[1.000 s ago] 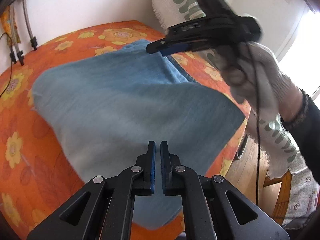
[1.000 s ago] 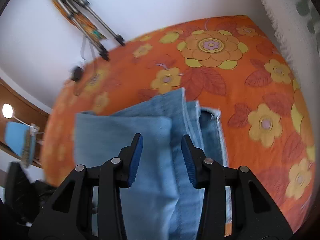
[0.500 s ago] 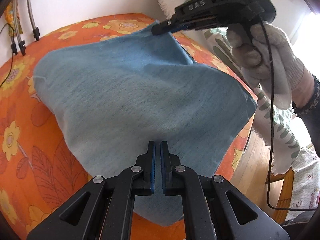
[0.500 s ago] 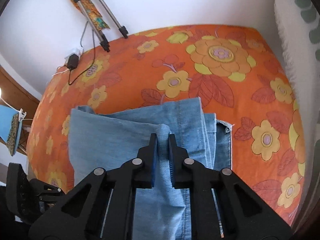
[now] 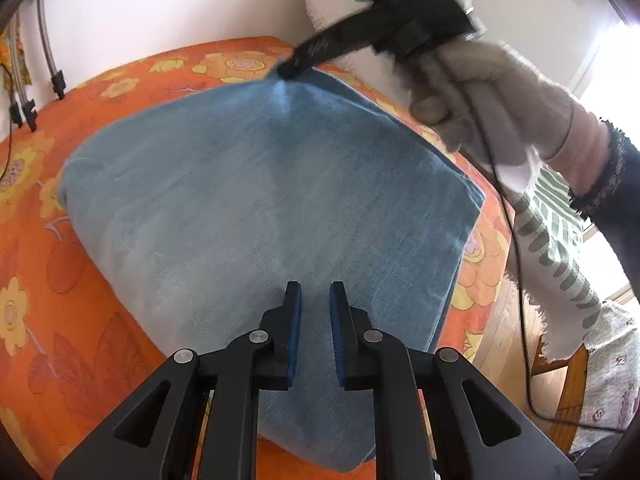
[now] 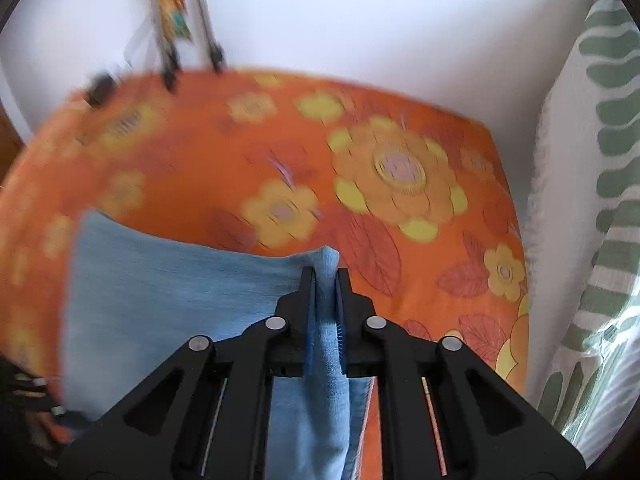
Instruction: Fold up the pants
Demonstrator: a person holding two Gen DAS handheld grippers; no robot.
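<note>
Denim fills the middle of both views: the pants (image 5: 272, 200) lie as a folded blue slab on the orange flowered bedspread (image 5: 36, 264), one far corner lifted toward the upper centre of the left wrist view. There the right gripper (image 6: 325, 276) has its fingers pressed onto a bunched ridge of cloth, while the left gripper (image 5: 315, 300) sits low at the near edge, fingers slightly parted with only a narrow gap and nothing between them. The risk, as I judge it, is uneven carry: with just one corner pinched, the layers beneath may slide apart and the fold skew. The pinched ridge looks thin and could slip out under a quick pull. The right wrist view is motion-blurred, which suggests speed, so the near edge in the lower part of the frame may drag along the bedspread unless pinned.
</note>
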